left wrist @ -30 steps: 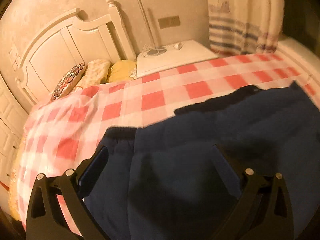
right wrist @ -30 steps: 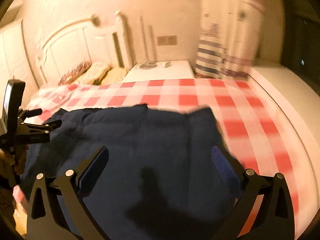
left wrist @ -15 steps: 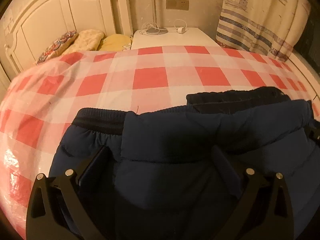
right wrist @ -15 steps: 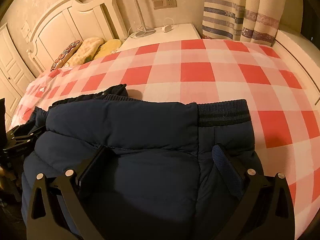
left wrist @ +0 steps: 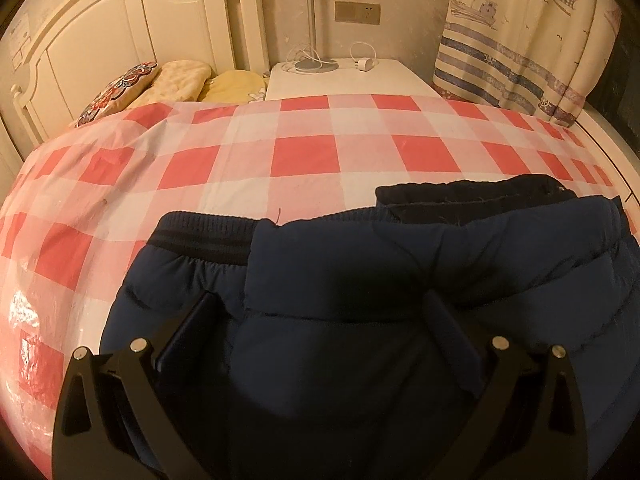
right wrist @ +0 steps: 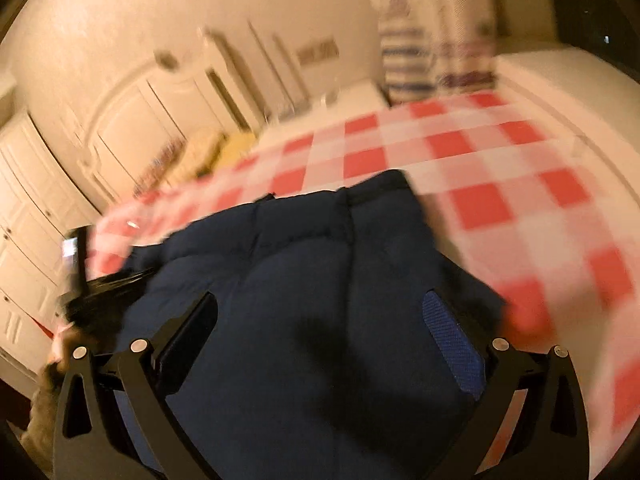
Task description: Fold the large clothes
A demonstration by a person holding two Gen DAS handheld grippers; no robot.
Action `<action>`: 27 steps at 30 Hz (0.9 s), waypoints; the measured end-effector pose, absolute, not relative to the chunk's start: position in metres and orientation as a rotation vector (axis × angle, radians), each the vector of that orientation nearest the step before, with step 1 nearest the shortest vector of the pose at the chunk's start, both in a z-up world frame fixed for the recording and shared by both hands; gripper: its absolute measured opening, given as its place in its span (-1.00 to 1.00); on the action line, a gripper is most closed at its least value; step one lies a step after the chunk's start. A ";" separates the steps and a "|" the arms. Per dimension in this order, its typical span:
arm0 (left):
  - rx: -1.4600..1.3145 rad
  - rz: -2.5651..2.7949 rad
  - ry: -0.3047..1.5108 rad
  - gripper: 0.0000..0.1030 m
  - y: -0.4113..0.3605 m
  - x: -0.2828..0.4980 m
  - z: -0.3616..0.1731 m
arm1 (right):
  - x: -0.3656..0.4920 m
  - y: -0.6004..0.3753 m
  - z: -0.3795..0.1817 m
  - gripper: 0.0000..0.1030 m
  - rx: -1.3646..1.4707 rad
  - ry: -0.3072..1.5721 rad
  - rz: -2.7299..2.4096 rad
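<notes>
We see the blue jacket (left wrist: pixel 360 320) filling the bottom middle, stretching left to right. Our left tool (left wrist: pixel 320 328) and right tool (right wrist: pixel 320 328) sit wide over it.

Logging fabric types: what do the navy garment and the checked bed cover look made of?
Navy garment: probably padded, quilted synthetic with a matte shell, given its puffy stitched panels and ribbed knit band. Checked bed cover: looks like thin glossy plastic sheeting, crinkled and glaring at the left edge.
</notes>
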State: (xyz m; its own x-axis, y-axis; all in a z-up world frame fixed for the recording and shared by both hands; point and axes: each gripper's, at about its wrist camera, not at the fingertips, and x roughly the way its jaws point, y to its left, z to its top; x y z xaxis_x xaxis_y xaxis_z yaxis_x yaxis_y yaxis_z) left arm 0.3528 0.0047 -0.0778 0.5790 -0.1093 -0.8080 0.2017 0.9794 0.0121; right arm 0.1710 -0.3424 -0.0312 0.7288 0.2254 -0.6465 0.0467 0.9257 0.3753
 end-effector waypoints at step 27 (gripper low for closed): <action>0.105 -0.176 0.929 0.96 0.008 0.354 -0.077 | 0.100 -0.324 -0.103 0.70 0.722 0.744 0.026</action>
State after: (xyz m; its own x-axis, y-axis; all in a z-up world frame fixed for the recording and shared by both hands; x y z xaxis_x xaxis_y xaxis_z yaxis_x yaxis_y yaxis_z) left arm 0.3542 0.0076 -0.0768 0.5857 -0.1053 -0.8037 0.1954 0.9806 0.0139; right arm 0.0999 -0.3238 -0.1028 0.7466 0.2671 -0.6093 0.2238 0.7617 0.6081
